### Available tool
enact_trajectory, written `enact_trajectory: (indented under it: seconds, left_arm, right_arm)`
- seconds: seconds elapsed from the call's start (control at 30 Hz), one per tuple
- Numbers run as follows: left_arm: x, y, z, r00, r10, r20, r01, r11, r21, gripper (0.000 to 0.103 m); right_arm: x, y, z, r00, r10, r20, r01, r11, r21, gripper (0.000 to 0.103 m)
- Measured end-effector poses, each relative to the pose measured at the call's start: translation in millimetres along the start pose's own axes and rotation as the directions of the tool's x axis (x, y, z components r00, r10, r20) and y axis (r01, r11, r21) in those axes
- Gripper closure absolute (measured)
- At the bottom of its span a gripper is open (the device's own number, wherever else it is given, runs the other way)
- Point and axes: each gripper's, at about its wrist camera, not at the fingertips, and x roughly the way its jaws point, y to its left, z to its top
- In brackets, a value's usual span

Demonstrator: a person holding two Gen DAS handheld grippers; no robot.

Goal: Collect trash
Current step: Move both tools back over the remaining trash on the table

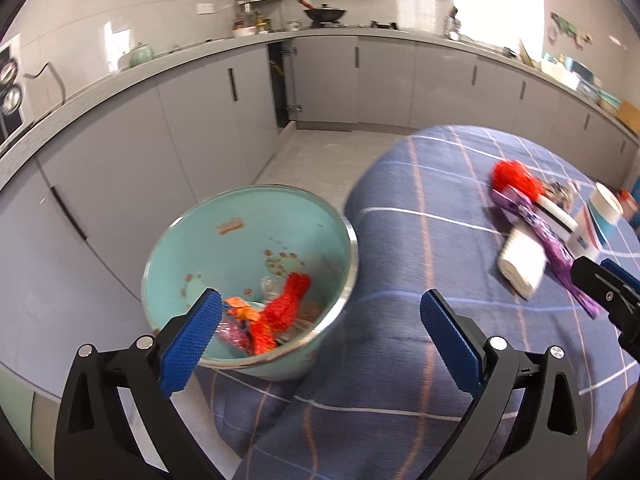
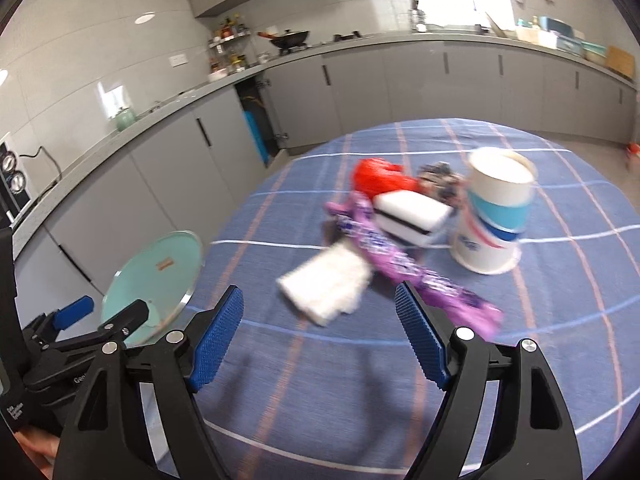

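Currently your left gripper [image 1: 322, 330] gapes wide, empty, over the bin [image 1: 348, 236]; your right gripper [image 2: 320, 334], wide and empty, faces the purple wrapper [image 2: 404, 262], folded tissue [image 2: 330, 286] and paper cup [image 2: 494, 216].

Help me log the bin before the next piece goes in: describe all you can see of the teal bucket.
The teal bucket is round and open-topped with a shiny metal rim, and looks like enamelled or painted metal. Its inside is pale teal with brownish stains and specks. It stands beside the checked blue tablecloth, below its level, tilted in the left wrist view. At the bottom lie crumpled wrappers and a red net bag. Neither gripper touches it.
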Motion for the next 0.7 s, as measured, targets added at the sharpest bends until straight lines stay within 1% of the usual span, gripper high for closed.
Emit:
enact_trajectory:
  seconds: [0.23,0.4,0.47,0.53,0.63,0.7]
  left_arm:
    - [1,-43,-6,0.999,-0.047,-0.012,0.048,0.994,0.094,0.006]
    - [6,-63,-6,0.996,-0.078,-0.032,0.081,0.989,0.122,0.006]
    - [8,-68,-6,0.996,-0.083,-0.035,0.087,0.987,0.132,0.006]
    - [9,-73,-4,0.995,-0.092,-0.039,0.096,0.985,0.142,0.006]
    - [12,-81,-1,0.994,-0.1,-0.039,0.105,0.982,0.159,0.006]
    - [13,-87,2,0.994,-0.104,-0.035,0.108,0.978,0.176,0.006]
  right_arm:
    - [-14,-46,-10,0.998,-0.065,-0.014,0.065,0.997,0.031,0.026]
    - [-14,-63,-6,0.997,-0.074,-0.014,0.075,0.996,0.038,0.027]
    - [-11,-65,-4,0.997,-0.074,-0.019,0.074,0.997,0.02,0.035]
    - [-4,-66,-1,0.997,-0.067,-0.038,0.067,0.998,-0.005,0.04]
    - [7,-67,5,0.996,-0.063,-0.063,0.061,0.998,-0.034,0.042]
    - [14,-65,10,0.995,-0.056,-0.082,0.051,0.997,-0.058,0.046]
